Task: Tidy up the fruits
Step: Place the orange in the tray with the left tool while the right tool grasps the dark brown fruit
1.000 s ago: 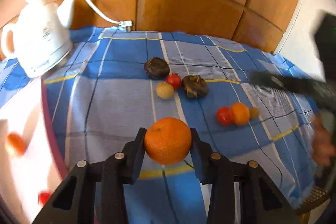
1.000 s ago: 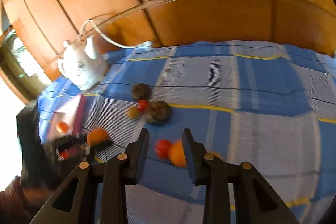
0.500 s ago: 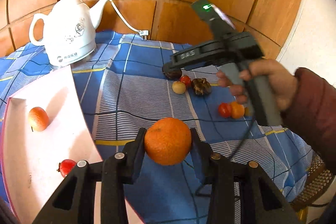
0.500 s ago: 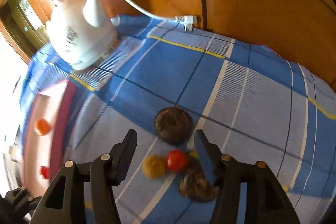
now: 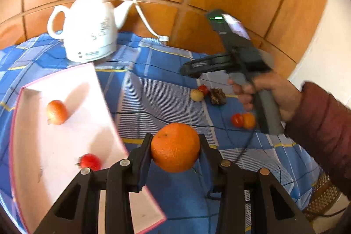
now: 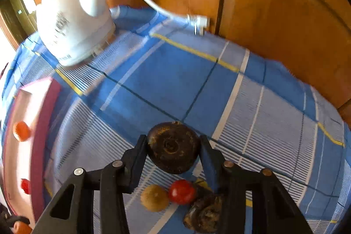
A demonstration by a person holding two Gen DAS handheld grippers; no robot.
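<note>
Sorting is proceeding: left hand-held gripper (image 5: pixel 175 147) is clamping the orange (image 5: pixel 175 147) beside the pink tray (image 5: pixel 65 80), needing release over it; right hand-held gripper (image 6: pixel 173 147), jaws just closing, is pinching a dark round fruit (image 6: pixel 172 147) on the table (image 6: pixel 175 80), needing lifting.

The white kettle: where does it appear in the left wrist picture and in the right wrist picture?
Left wrist view: the white kettle stands at upper left, behind the pink tray.
Right wrist view: the kettle is at upper left too, blurred, spout pointing right.
Shared landmark: the small red fruit beside a yellowish one on the blue cloth.
</note>
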